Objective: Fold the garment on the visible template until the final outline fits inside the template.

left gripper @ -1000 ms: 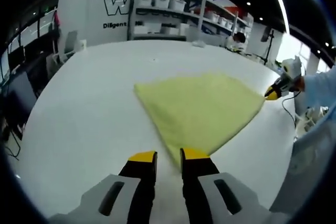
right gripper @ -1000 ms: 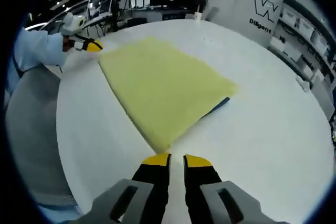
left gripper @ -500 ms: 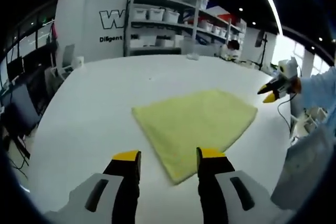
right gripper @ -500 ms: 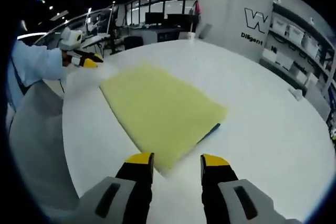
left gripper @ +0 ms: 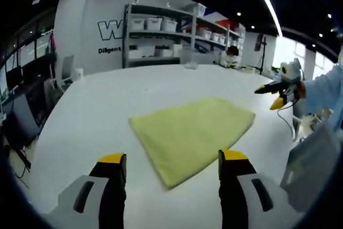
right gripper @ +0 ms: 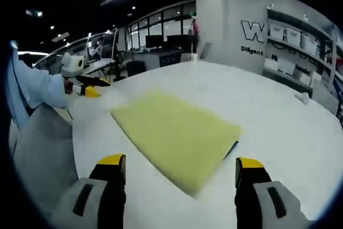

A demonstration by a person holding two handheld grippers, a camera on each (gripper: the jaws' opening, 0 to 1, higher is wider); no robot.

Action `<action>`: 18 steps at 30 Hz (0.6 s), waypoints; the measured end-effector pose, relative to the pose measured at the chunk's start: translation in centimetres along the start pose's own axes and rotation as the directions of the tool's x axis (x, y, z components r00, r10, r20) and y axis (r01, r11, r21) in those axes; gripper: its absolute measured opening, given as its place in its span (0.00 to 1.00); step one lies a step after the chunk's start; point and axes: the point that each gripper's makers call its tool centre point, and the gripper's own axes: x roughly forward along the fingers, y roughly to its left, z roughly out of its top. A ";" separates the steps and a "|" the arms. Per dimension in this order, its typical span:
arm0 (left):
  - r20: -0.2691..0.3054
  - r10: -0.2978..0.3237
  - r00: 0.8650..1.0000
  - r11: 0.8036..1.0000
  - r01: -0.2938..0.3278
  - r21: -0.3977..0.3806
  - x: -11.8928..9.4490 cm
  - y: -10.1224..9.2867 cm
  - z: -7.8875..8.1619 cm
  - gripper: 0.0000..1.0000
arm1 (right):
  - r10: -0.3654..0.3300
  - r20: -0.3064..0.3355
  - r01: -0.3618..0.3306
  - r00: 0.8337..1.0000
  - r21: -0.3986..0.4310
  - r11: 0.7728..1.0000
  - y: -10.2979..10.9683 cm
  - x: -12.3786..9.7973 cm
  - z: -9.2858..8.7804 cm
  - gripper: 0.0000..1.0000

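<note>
Left gripper view, L to R: dark desks and chairs at far left edge, past table edge. White wall w/ big "W" logo (left gripper: 110, 29) behind, then shelving (left gripper: 161, 38) w/ pale bins along back. Big white table (left gripper: 80, 116) across most of frame. Left gripper (left gripper: 172, 165) low in frame, jaws spread wide, yellow tips well apart, nothing between them, held off the cloth. Yellow garment (left gripper: 190, 132) flat on table just beyond jaws, folded to a rough four-sided shape, near corner pointing in between the two tips. At right, right gripper (left gripper: 272, 95) in the air near garment's far right corner, not touching it, jaws parted; pale blue sleeve (left gripper: 324, 92) behind it.

Right gripper view, L to R: pale blue sleeve (right gripper: 32, 87) at left edge, left gripper (right gripper: 88, 87) at its end, yellow tip just off garment's (right gripper: 174, 135) far left corner, above table (right gripper: 278, 127). Right gripper (right gripper: 180, 171) low in frame, jaws wide open, empty, tips either side of garment's near corner w/o touching. Garment flat, centre of table. Thin dark blue strip (right gripper: 232, 148) peeking from under its right edge, prob. template, mostly hidden. Windows and desks behind at centre; wall w/ "W" logo (right gripper: 252, 29) and shelving (right gripper: 300, 52) at right.
</note>
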 end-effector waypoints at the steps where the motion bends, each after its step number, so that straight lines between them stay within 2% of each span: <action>1: 0.001 -0.004 1.000 1.000 0.004 0.002 -0.2 -0.1 0.1 0.73 | 0.002 0.005 -0.002 1.000 0.002 1.000 0.2 -0.1 0.2 0.91; 7: -0.011 -0.034 0.999 0.999 0.034 0.029 -1.4 -0.9 0.2 0.77 | 0.020 0.028 -0.020 0.999 0.010 1.000 1.6 -0.5 0.9 0.99; 10: -0.048 -0.035 0.998 0.999 0.037 0.028 -2.0 -1.1 -0.4 0.78 | 0.024 0.029 -0.024 0.999 -0.004 1.000 2.1 -1.0 0.8 0.99; 18: -0.037 -0.028 0.999 0.999 0.030 0.040 -3.5 -1.4 0.0 0.82 | 0.024 0.030 -0.023 0.999 -0.003 1.000 2.5 -2.8 0.4 0.99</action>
